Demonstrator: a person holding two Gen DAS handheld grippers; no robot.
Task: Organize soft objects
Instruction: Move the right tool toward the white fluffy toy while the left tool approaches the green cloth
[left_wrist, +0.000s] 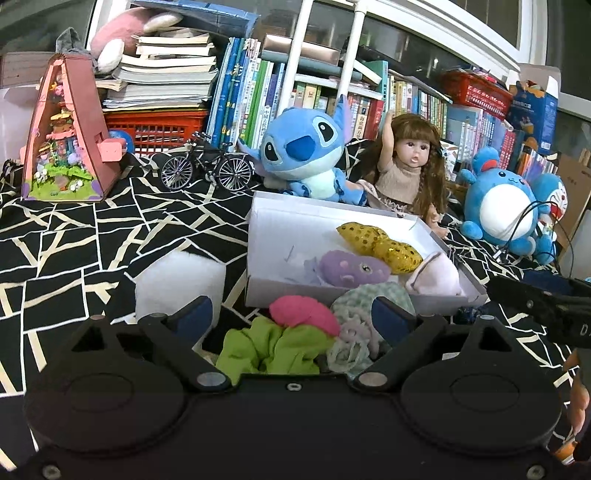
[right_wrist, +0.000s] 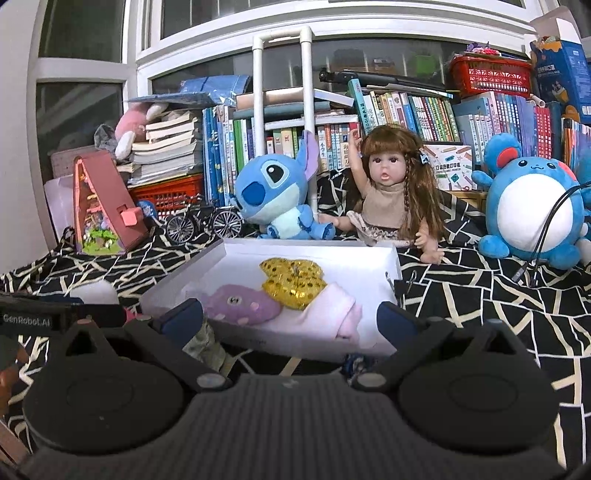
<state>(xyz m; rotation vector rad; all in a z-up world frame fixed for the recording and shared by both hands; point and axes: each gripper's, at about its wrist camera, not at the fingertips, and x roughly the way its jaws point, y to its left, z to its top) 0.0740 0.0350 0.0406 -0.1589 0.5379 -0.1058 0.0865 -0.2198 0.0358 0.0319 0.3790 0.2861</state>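
A white box (left_wrist: 266, 229) (right_wrist: 369, 254) sits on the patterned cloth. In it lie a gold sequin toy (left_wrist: 380, 242) (right_wrist: 293, 282), a purple plush (left_wrist: 351, 267) (right_wrist: 240, 304) and a pale pink cloth (left_wrist: 436, 275) (right_wrist: 332, 314). In front of the box lies a pile: a pink soft piece (left_wrist: 303, 310), a green cloth (left_wrist: 273, 349) and a pale knitted piece (left_wrist: 354, 339). My left gripper (left_wrist: 293, 314) is open over this pile, holding nothing. My right gripper (right_wrist: 290, 319) is open and empty at the box's near edge.
A white foam block (left_wrist: 181, 280) lies left of the box. Behind it sit a Stitch plush (left_wrist: 306, 155) (right_wrist: 277, 195), a doll (left_wrist: 406, 162) (right_wrist: 388, 192), a blue round plush (left_wrist: 498, 199) (right_wrist: 532, 206), a toy bicycle (left_wrist: 207, 166) and a pink model house (left_wrist: 66, 133). Bookshelves stand behind them.
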